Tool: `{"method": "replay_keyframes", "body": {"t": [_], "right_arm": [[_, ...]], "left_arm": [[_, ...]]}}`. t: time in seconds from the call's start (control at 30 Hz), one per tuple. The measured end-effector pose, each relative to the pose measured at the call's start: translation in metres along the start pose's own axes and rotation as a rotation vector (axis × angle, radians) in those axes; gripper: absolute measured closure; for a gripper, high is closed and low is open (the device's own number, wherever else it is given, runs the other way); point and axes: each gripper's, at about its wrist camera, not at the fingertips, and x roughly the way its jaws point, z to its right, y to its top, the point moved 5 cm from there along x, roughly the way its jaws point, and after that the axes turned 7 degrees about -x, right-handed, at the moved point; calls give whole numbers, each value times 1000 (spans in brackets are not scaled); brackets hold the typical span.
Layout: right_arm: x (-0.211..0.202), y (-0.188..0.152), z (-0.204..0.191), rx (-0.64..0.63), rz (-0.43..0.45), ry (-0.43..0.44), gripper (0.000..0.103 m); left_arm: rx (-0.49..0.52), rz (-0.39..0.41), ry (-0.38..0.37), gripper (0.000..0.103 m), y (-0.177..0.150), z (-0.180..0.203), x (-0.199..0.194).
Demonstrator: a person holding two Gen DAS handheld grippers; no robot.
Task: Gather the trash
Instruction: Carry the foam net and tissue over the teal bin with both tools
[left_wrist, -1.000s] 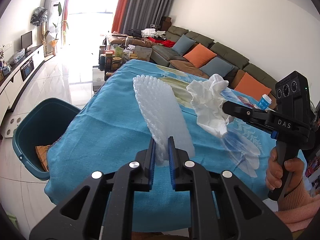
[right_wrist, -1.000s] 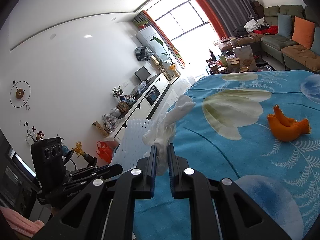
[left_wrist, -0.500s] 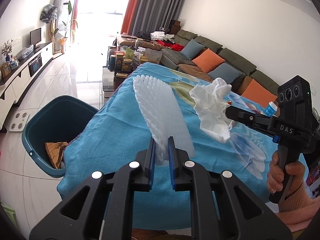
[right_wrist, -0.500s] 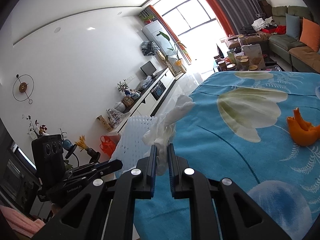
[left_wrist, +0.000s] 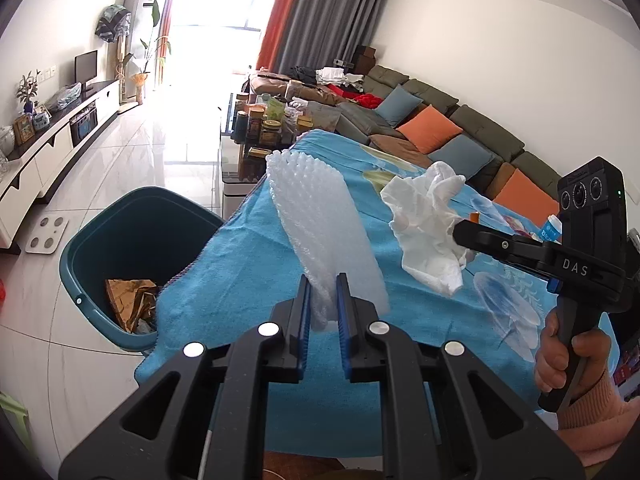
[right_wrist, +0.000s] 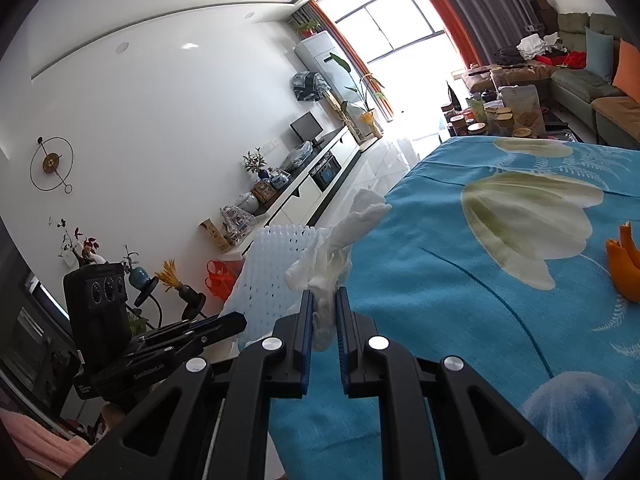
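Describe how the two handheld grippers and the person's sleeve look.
Both the left gripper and the right gripper are matte black, with blue-lined fingers and round silver screw heads. The right one, seen from the left camera, carries a three-lens camera block and white "DAS" lettering above a pistol handle. The sleeve is pink knit.

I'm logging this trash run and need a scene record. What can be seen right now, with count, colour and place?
White foam fruit net: one, white, held in the left tongs above the table.
Crumpled white paper tissue: one, white, held in the right tongs.
Teal plastic trash bin: one, teal, on the floor beside the table, brown paper inside.
Orange peel: one, orange, lying on the tablecloth.
Blue flowered tablecloth: one, blue, covering the table.
Grey sofa with orange and blue cushions: one, along the wall.
Left tongs: shut on the net.
Right tongs: shut on the tissue.
Person's hand: one, gripping the right handle.
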Motion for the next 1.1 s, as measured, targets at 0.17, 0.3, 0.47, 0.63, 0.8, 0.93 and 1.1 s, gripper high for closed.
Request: {"method": "replay_keyframes", "body": {"t": [0.17, 0.3, 0.47, 0.63, 0.8, 0.93, 1.1], "right_arm": [[7, 2, -5, -12, -14, 13, 93], [13, 4, -8, -25, -23, 20, 93], [20, 7, -13, -38, -35, 28, 93], [27, 11, -18, -55, -46, 37, 93], [34, 15, -22, -65, -59, 47, 93], [42, 17, -28, -81, -69, 51, 93], [51, 20, -34, -99, -81, 57, 93]], "left_arm": [[-14, 8, 14, 90, 1, -7, -3], [-26, 11, 26, 90, 2, -12, -4], [-41, 14, 38, 90, 2, -17, -4], [-58, 20, 48, 90, 3, -23, -6], [-71, 29, 60, 90, 4, -31, -10], [-84, 37, 71, 90, 5, -38, -12], [-104, 49, 92, 90, 9, -51, -16]]}}
